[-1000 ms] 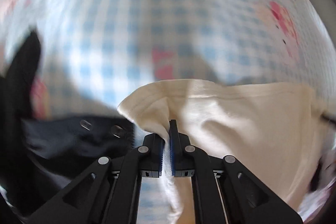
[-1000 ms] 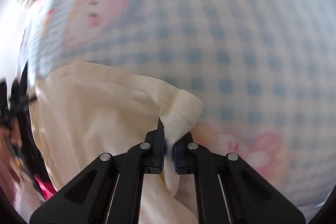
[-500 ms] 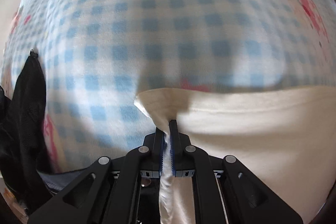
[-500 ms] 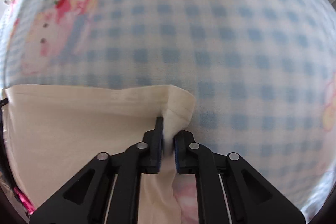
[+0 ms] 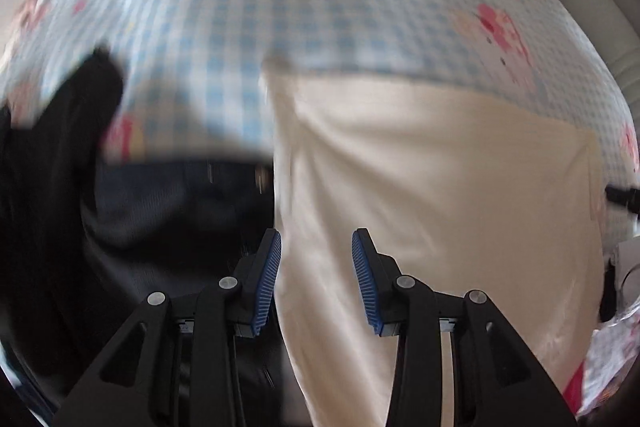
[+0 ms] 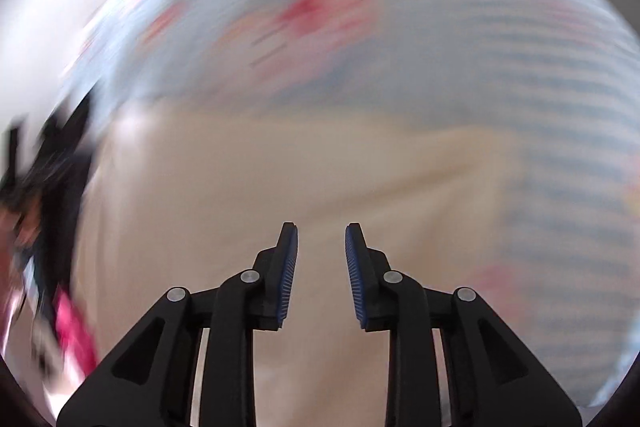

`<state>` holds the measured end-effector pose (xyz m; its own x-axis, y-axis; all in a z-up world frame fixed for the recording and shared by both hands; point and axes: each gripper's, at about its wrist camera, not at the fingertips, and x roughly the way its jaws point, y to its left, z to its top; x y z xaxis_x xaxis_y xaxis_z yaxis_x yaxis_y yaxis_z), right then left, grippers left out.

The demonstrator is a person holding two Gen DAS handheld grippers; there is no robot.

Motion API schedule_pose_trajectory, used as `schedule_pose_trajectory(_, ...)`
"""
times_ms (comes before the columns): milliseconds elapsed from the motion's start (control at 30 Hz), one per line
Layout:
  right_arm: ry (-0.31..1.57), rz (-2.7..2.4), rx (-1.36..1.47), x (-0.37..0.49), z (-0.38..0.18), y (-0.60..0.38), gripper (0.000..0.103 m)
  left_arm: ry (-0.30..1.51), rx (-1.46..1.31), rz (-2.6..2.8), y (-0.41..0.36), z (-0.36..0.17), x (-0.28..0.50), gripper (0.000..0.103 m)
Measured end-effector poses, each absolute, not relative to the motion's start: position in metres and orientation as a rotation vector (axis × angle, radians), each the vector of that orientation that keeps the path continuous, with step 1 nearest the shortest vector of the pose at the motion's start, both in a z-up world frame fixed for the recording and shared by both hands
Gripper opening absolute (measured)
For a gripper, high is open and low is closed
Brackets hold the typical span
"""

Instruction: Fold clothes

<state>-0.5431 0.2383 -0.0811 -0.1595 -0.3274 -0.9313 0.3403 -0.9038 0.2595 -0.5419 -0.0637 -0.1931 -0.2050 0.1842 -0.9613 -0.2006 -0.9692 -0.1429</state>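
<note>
A cream garment (image 5: 432,187) lies flat on the blue-checked bedsheet (image 5: 224,19). It also fills the middle of the right wrist view (image 6: 280,179). My left gripper (image 5: 316,243) is open and empty, hovering over the garment's left edge. My right gripper (image 6: 321,233) is open and empty above the garment's near right part. Both views are blurred by motion.
Dark clothes (image 5: 132,227) are heaped left of the cream garment, and show at the left edge of the right wrist view (image 6: 52,163). A pink item (image 6: 74,331) lies at the lower left there. The sheet (image 6: 440,39) has pink cartoon prints.
Both grippers have let go of the cream garment's corners and opened. Both have pulled back, and the garment now lies spread on the sheet.
</note>
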Motion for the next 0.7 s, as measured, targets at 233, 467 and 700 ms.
schedule_pose_trajectory(233, -0.016, -1.822, 1.727, -0.461, -0.114, 0.123, 0.024, -0.19, -2.004, 2.164, -0.097, -0.228, -0.455, 0.039)
schedule_pose_trajectory(467, -0.116, -1.641, 1.83, -0.417, -0.159, 0.046, 0.025, -0.125, -2.059, 2.032, -0.088, -0.256, -0.404, 0.039)
schedule_pose_trajectory(700, -0.01, -1.716, 1.883, -0.368, -0.188, -0.001, 0.025, 0.017, -2.023, 2.075, -0.076, -0.271, -0.395, 0.008)
